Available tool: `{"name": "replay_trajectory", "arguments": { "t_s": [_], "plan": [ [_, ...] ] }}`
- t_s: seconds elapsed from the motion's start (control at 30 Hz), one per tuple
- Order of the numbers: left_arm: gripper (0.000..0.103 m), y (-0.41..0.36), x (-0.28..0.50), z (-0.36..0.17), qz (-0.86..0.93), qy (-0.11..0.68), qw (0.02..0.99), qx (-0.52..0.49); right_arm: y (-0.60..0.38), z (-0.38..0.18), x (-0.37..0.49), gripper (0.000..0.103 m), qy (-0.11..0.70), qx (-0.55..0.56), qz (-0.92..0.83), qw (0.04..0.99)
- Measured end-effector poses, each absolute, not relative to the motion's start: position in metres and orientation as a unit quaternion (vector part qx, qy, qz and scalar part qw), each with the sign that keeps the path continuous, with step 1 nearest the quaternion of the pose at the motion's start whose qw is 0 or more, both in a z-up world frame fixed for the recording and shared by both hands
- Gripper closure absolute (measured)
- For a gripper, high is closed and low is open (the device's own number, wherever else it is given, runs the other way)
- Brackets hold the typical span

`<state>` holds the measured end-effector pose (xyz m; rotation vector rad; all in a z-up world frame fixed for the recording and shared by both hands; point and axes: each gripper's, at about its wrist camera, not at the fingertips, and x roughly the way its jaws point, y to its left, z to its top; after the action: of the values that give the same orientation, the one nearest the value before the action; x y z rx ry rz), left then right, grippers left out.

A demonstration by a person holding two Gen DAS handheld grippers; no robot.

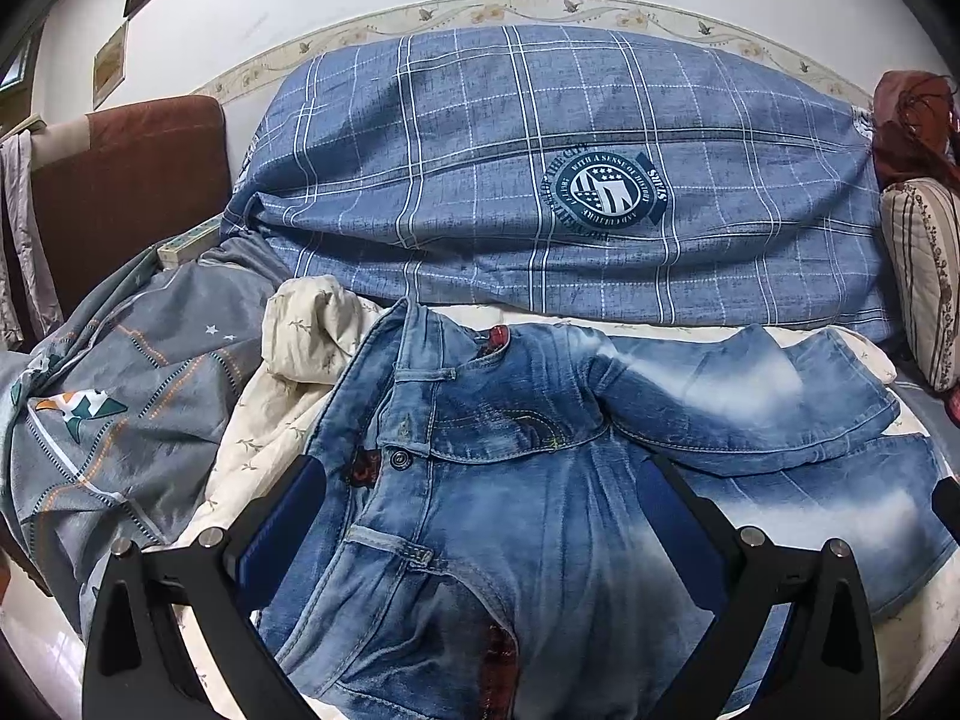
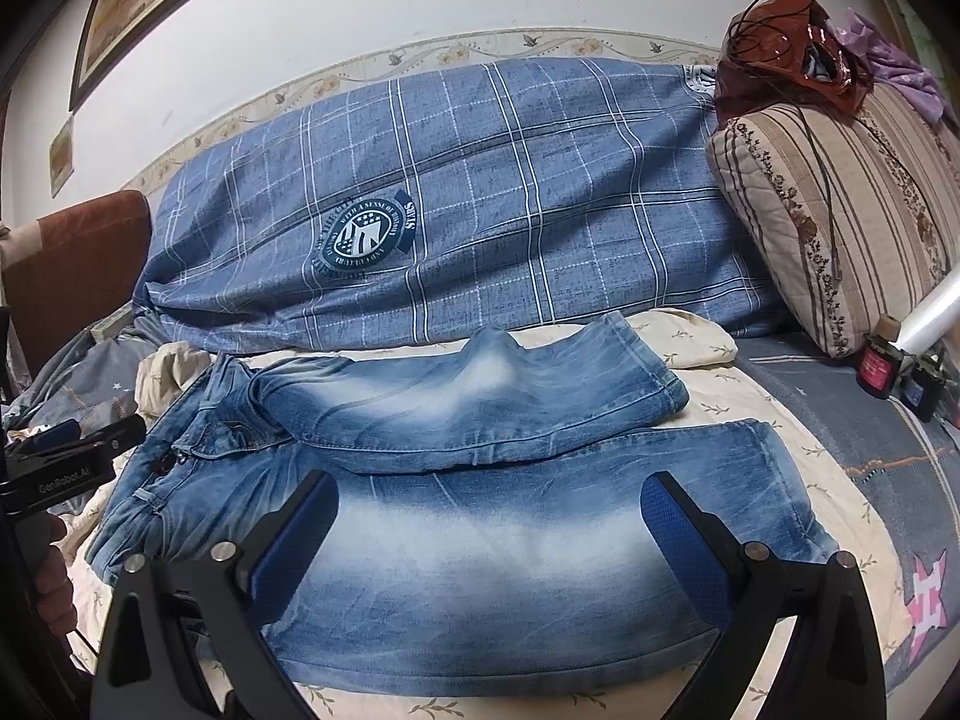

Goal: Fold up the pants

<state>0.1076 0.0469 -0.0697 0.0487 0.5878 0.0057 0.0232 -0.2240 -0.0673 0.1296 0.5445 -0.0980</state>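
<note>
Faded blue jeans [image 1: 540,540] lie spread on a cream sheet [image 2: 708,348] on the bed, waistband to the left, legs running right. The far leg [image 2: 480,396] lies slightly over the near leg [image 2: 480,558]. My left gripper [image 1: 483,474] is open and hovers over the waistband and fly, with the button [image 1: 397,458] just inside its left finger. My right gripper [image 2: 491,483] is open above the near leg's thigh, holding nothing. In the right wrist view, the left gripper [image 2: 96,429] shows at the left edge, by the waistband.
A rolled blue plaid duvet [image 2: 480,210] lies behind the jeans against the wall. A striped floral pillow [image 2: 840,222] with a red plastic bag [image 2: 780,42] on it stands at right, small bottles [image 2: 879,366] below it. A grey patterned cover [image 1: 120,408] is bunched at left.
</note>
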Motion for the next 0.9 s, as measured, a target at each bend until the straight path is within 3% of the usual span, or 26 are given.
{"name": "replay_trajectory", "arguments": {
  "t_s": [0.9],
  "plan": [
    [0.000,0.0497,0.1106,-0.0724,0.008,0.300,0.954,0.021,-0.2228,-0.0695,0.0242,0.001,0.271,0.065,-0.048,0.959]
  ]
}}
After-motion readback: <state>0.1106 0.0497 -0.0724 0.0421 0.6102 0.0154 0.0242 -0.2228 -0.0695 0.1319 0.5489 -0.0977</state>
